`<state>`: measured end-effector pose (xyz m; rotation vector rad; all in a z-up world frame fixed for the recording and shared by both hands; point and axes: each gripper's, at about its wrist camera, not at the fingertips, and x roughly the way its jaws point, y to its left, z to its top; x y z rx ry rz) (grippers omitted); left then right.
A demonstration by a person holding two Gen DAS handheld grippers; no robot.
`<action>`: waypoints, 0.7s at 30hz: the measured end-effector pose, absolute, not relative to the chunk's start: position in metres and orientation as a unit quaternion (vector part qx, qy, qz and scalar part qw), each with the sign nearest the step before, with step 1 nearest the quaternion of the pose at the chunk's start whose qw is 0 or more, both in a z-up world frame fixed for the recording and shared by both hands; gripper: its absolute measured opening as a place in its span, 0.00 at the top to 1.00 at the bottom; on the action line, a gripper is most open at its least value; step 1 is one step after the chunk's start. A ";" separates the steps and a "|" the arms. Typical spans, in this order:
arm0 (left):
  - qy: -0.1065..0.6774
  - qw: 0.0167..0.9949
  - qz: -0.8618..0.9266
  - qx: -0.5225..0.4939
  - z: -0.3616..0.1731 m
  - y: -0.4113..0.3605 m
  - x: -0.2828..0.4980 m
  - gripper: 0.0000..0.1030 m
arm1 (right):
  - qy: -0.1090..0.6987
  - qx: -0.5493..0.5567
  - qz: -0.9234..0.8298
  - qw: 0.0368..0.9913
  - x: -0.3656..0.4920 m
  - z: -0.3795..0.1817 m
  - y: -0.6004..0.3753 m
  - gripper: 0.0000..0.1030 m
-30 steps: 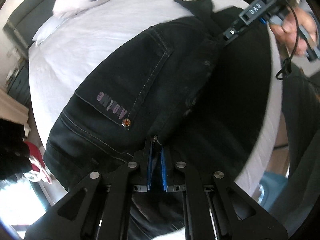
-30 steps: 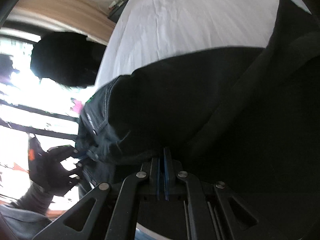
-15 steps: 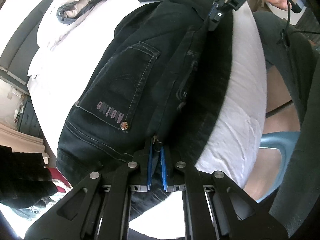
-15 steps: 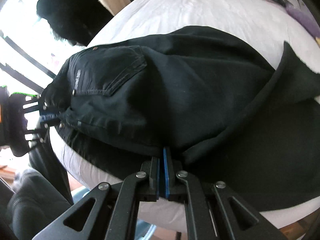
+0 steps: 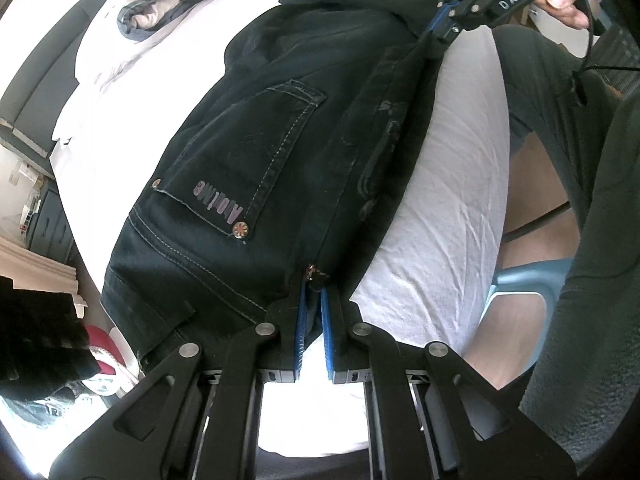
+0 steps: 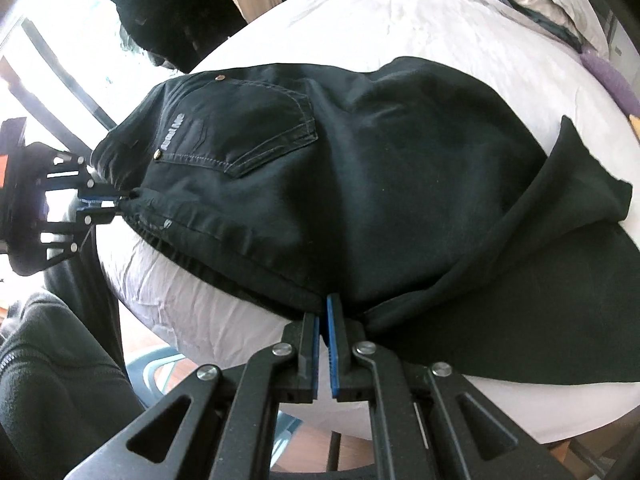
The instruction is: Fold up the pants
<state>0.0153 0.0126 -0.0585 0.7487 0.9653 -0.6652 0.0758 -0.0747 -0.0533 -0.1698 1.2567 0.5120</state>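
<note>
Black jeans [image 5: 280, 152] lie across a white bed sheet, back pocket with a logo facing up, folded lengthwise. My left gripper [image 5: 314, 286] is shut on the waistband corner by the zipper pull. In the left wrist view my right gripper [image 5: 434, 36] pinches the same folded edge farther along, held by a hand. In the right wrist view the jeans [image 6: 360, 184] spread ahead, and my right gripper [image 6: 324, 304] is shut on the folded edge near the crotch. The left gripper [image 6: 116, 200] shows at the far left, clamped on the waistband. A loose leg end flares at the right.
The bed [image 5: 440, 208] is covered with a wrinkled white sheet [image 6: 380, 20]. Pillows and bedding [image 5: 160, 8] lie at its far end. A dark heap [image 6: 168, 8] sits by the window. A person's dark clothing [image 5: 592, 240] and a blue chair [image 5: 520, 280] stand at the near edge.
The jeans were pulled toward the near edge of the bed and stretched out between both grippers. The right gripper swung sideways and rolled; white sheet now shows beside the folded edge.
</note>
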 end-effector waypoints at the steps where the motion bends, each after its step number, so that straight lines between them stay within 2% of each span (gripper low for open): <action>1: 0.447 0.768 -0.307 0.343 -0.059 0.013 0.017 0.94 | 0.580 -0.085 0.237 0.775 0.074 -0.053 -0.073 0.95; 6: 0.442 0.768 -0.307 0.348 -0.061 0.014 0.013 0.94 | 0.578 -0.099 0.238 0.774 0.071 -0.067 -0.067 0.94; 9: 0.436 0.775 -0.302 0.342 -0.060 0.015 0.009 0.93 | 0.573 -0.084 0.237 0.780 0.071 -0.070 -0.068 0.87; 10: 0.436 0.778 -0.300 0.339 -0.058 0.017 0.005 0.93 | 0.572 -0.074 0.243 0.780 0.070 -0.069 -0.070 0.74; 11: 0.439 0.779 -0.299 0.332 -0.055 0.019 0.004 0.90 | 0.571 -0.064 0.253 0.778 0.068 -0.068 -0.073 0.55; 13: 0.451 0.779 -0.305 0.311 -0.046 0.026 0.003 0.88 | 0.564 -0.048 0.277 0.776 0.062 -0.065 -0.073 0.39; 16: 0.474 0.771 -0.321 0.280 -0.032 0.039 0.000 0.87 | 0.548 -0.054 0.285 0.784 0.052 -0.058 -0.074 0.39; 21: 0.486 0.772 -0.317 0.260 -0.019 0.045 0.006 0.87 | 0.539 0.019 0.273 0.797 0.060 -0.043 -0.104 0.41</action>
